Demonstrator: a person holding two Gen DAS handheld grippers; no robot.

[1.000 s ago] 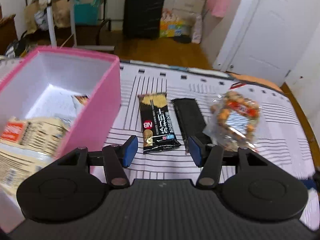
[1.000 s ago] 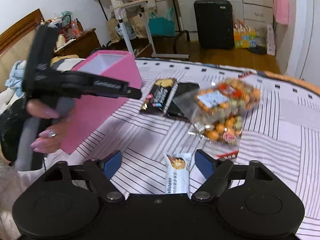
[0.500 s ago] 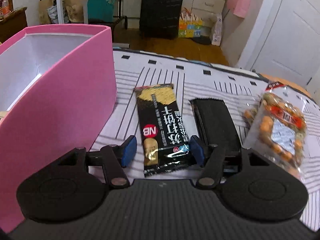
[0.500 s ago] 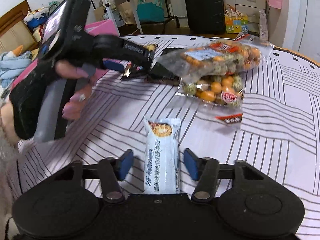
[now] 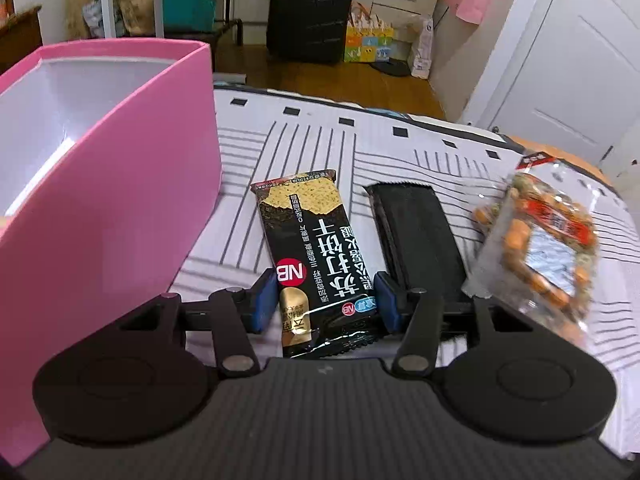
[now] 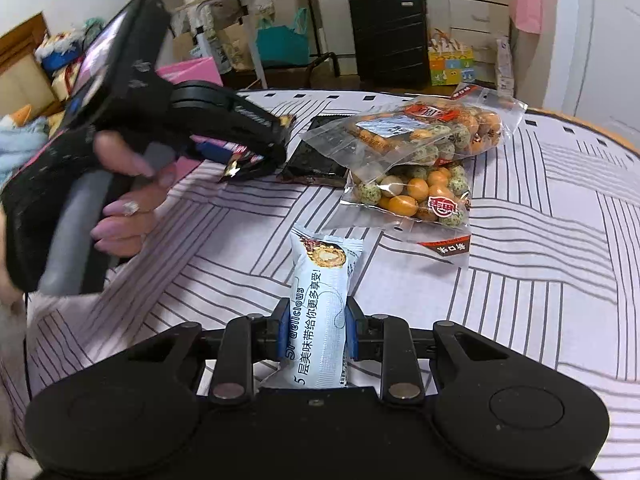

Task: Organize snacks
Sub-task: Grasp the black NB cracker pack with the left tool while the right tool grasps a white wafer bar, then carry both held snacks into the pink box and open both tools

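Between the blue pads of the right gripper (image 6: 313,330), nearest its own camera, a pale blue wafer bar (image 6: 322,308) is pinched across its narrow width, the fingers clenched on the wrapper after closing in on it; taking it near one end leaves most of its length free to be dropped in somewhere. It rests on the striped cloth (image 6: 540,264), which covers what may be a bed or a tabletop. Just beyond lie two clear bags of coated peanuts (image 6: 420,152), one overlapping the other.

At the left gripper (image 5: 322,300), the fingers have been narrowing around the near end of a black soda cracker packet (image 5: 316,256), and both pads now sit against its edges, so I judge it grasped, though only lightly. A plain black packet (image 5: 416,240) lies flat just beside it, apart from the pads, probably for a later turn. To the left stands the open pink box (image 5: 132,200), close enough to be the likely destination for both snacks. Further back, a black suitcase (image 5: 312,8) stands on the wooden floor.
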